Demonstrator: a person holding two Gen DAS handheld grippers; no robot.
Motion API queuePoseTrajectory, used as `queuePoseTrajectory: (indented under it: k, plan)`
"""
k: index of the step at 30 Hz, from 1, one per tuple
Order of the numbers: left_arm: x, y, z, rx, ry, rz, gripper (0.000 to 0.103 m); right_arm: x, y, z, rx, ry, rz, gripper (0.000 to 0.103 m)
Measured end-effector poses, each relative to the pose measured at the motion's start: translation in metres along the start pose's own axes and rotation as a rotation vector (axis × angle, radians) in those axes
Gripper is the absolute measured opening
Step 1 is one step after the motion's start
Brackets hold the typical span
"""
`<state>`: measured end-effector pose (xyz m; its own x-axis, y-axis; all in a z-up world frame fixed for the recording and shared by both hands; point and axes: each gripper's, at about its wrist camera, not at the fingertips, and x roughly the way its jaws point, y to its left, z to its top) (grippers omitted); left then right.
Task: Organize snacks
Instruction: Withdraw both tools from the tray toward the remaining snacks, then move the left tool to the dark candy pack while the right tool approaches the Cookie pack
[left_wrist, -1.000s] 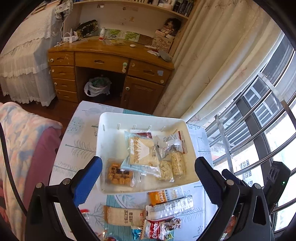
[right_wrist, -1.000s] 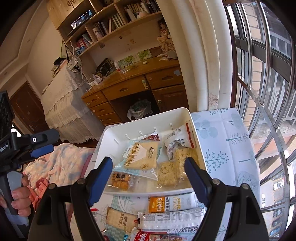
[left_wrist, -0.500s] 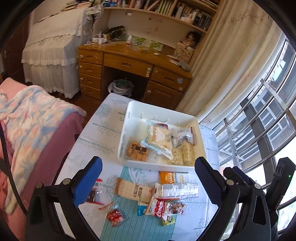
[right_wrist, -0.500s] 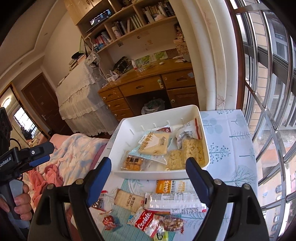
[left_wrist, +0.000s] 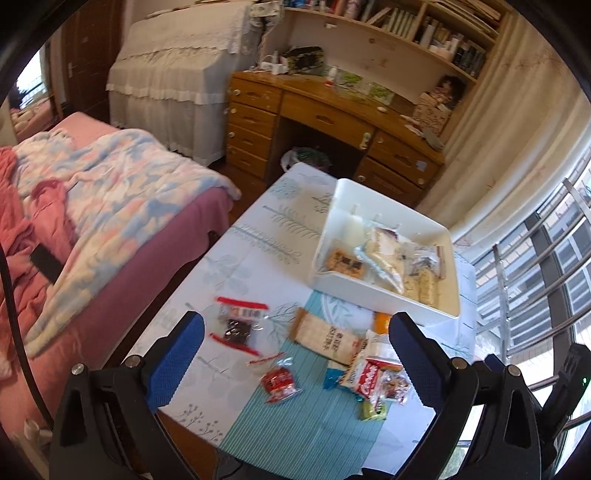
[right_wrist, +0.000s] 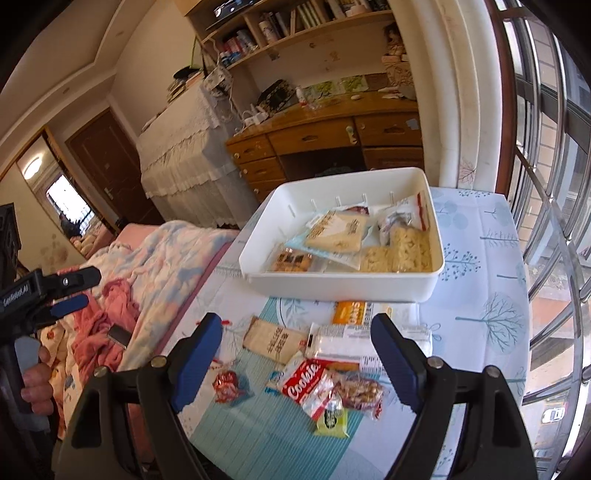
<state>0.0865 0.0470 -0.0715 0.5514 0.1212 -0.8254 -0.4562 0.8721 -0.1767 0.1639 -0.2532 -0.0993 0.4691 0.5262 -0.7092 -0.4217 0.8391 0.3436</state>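
Observation:
A white tray (left_wrist: 376, 291) (right_wrist: 343, 286) with several snack packets in it stands at the far side of the small table. Loose snacks lie in front of it: a tan biscuit pack (left_wrist: 327, 338) (right_wrist: 275, 341), a red Cookie bag (left_wrist: 369, 380) (right_wrist: 306, 380), an orange oat bar (right_wrist: 349, 312), a small red candy (left_wrist: 279, 380) (right_wrist: 226, 382), a dark snack in a clear red-edged bag (left_wrist: 240, 325). My left gripper (left_wrist: 295, 354) hangs open above these snacks, holding nothing. My right gripper (right_wrist: 295, 360) is open too, above the Cookie bag, empty.
A bed with a pink and blue blanket (left_wrist: 92, 206) runs along the table's left side. A wooden desk (left_wrist: 332, 118) stands behind the table. Window railings (right_wrist: 546, 206) close off the right. A hand (right_wrist: 35, 380) holds the left gripper's handle at the far left of the right wrist view.
Both grippers have drawn back from the tray toward the near edge of the table, the left one also swinging left. The loose snacks now lie between the fingers in each view.

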Motion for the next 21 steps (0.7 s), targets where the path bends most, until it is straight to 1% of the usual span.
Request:
queuePoseTrajectory:
  k: [3, 6, 11, 16, 21]
  plan:
    - [0.002, 0.017, -0.006, -0.035, 0.010, 0.031, 0.100, 0.004, 0.002, -0.011, -0.024, 0.026, 0.005, 0.083]
    - [0.005, 0.032, -0.011, -0.049, 0.018, 0.061, 0.100, 0.012, 0.003, -0.021, -0.032, 0.071, -0.001, 0.083]
    - [0.015, 0.051, -0.018, -0.023, 0.058, 0.086, 0.100, 0.027, 0.005, -0.035, -0.013, 0.142, 0.001, 0.083]
    - [0.031, 0.065, -0.018, 0.008, 0.121, 0.085, 0.100, 0.043, 0.014, -0.047, 0.009, 0.217, -0.018, 0.083]
    - [0.056, 0.076, -0.013, 0.054, 0.208, 0.061, 0.100, 0.056, 0.028, -0.050, 0.041, 0.246, -0.045, 0.083]
